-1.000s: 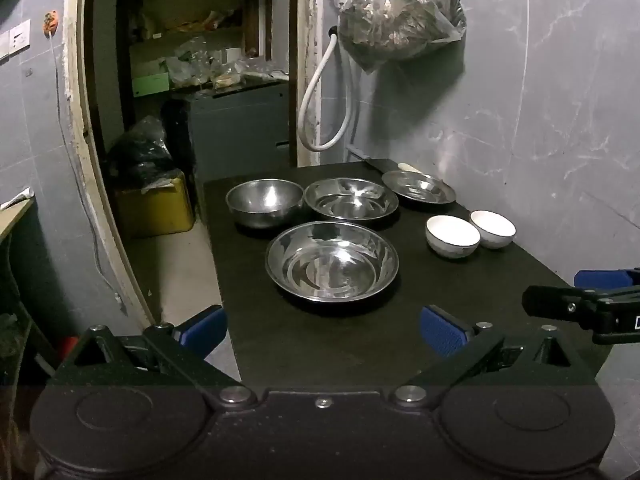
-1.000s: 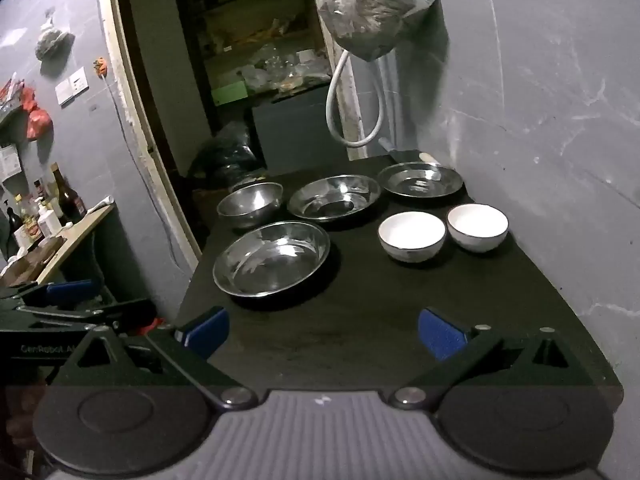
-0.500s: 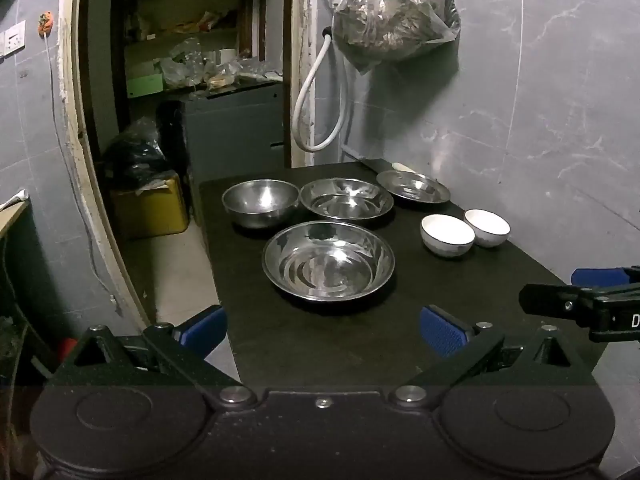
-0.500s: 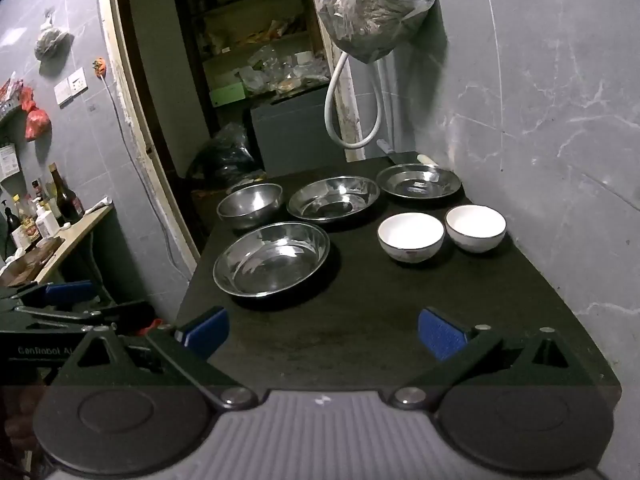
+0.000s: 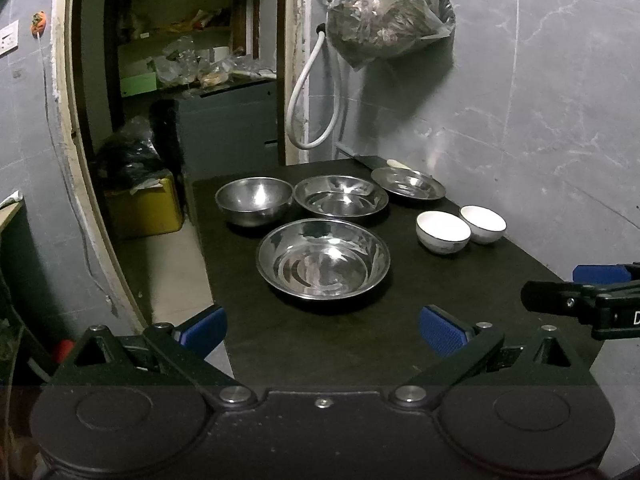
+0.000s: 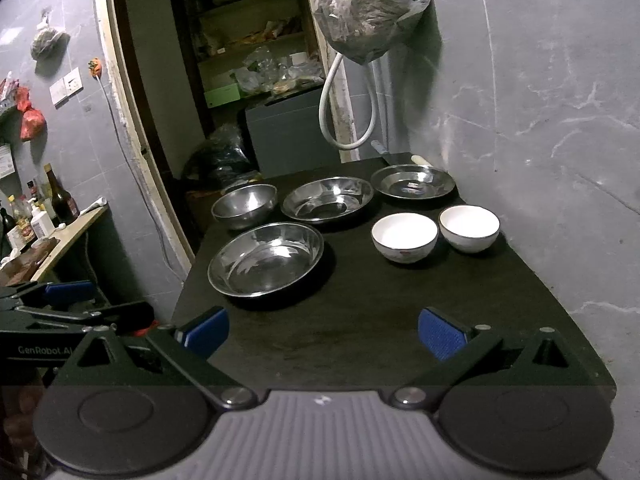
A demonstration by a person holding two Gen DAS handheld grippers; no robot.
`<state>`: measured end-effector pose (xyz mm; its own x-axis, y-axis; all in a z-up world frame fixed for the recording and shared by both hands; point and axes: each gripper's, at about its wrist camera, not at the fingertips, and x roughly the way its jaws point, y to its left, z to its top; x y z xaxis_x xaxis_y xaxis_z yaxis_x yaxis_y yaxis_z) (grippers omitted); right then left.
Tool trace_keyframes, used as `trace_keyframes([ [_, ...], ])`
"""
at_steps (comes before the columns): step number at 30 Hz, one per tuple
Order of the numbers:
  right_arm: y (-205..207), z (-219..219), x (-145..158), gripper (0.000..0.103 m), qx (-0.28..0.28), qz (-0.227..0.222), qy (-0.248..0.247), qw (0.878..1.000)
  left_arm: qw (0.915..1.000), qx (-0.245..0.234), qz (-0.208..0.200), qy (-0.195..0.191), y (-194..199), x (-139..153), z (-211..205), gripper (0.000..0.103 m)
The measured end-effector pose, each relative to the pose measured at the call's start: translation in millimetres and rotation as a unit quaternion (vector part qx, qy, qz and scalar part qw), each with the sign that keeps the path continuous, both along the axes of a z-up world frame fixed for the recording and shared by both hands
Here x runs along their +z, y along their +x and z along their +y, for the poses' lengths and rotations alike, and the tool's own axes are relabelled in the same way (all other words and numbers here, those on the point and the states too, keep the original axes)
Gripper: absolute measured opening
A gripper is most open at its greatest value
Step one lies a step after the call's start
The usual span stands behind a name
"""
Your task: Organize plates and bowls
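Black table point(image 5: 304, 344) against a grey marble wall point(image 6: 540, 92), doorway off its far left. Left gripper point(image 5: 322, 326) and right gripper point(image 6: 323, 330) both hover over the near edge, fingers spread, holding nothing. Big steel basin point(image 5: 323, 262) sits ahead of the left fingers, apart. Two white bowls point(image 6: 404, 236) stand side by side at right. Bare tabletop lies between fingers and dishes.

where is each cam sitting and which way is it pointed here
Left wrist: on the left gripper, near the table's left corner, facing the large steel basin; open jaws, right gripper at right.
Right wrist: on the right gripper, facing the white bowls; open jaws, left gripper at left.
Shared: table, all dishes, hanging bag.
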<state>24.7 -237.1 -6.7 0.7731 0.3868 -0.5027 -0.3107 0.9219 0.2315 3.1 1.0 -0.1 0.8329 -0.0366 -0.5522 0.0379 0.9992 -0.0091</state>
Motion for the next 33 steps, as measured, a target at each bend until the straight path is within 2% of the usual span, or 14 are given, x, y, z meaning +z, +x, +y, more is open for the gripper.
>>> trace_keyframes([
  [33, -1.7, -1.9, -0.8, 0.103, 0.0, -0.001, -0.001, 1.0, 1.0, -0.003, 0.0, 0.001, -1.1, -0.2, -2.2, 0.102],
])
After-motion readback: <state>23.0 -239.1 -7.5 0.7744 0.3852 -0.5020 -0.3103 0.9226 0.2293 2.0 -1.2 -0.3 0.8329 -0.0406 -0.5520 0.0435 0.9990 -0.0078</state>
